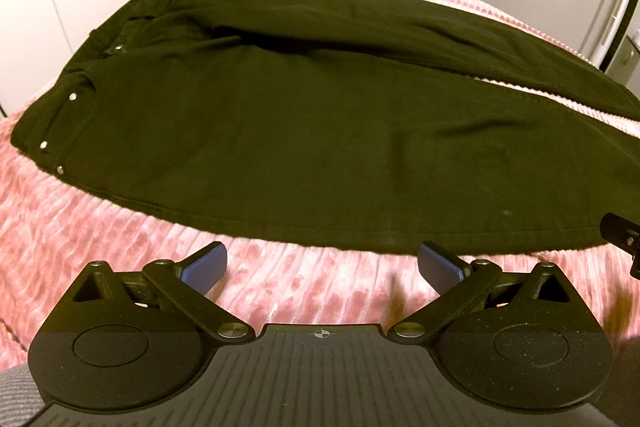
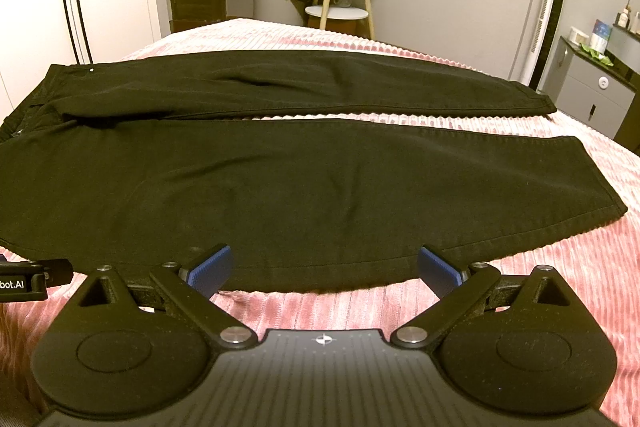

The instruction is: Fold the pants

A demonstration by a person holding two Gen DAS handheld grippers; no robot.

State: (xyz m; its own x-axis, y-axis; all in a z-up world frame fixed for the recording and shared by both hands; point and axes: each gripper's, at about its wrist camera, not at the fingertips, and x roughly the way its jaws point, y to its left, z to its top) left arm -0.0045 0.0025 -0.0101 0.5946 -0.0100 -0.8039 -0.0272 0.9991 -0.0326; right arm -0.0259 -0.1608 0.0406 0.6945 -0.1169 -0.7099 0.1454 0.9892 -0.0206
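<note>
The black pants [image 2: 280,179] lie flat and unfolded across the pink ribbed bedspread [image 2: 540,307], legs parted. The left gripper [image 1: 320,263] and right gripper [image 2: 324,267] hover at the near leg's side seam, jaws wide and empty, probably to pinch that edge.

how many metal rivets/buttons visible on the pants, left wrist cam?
5 on the pants: one at the far waistband corner, one button at the fly, three along the near pocket. Others may be hidden.
</note>
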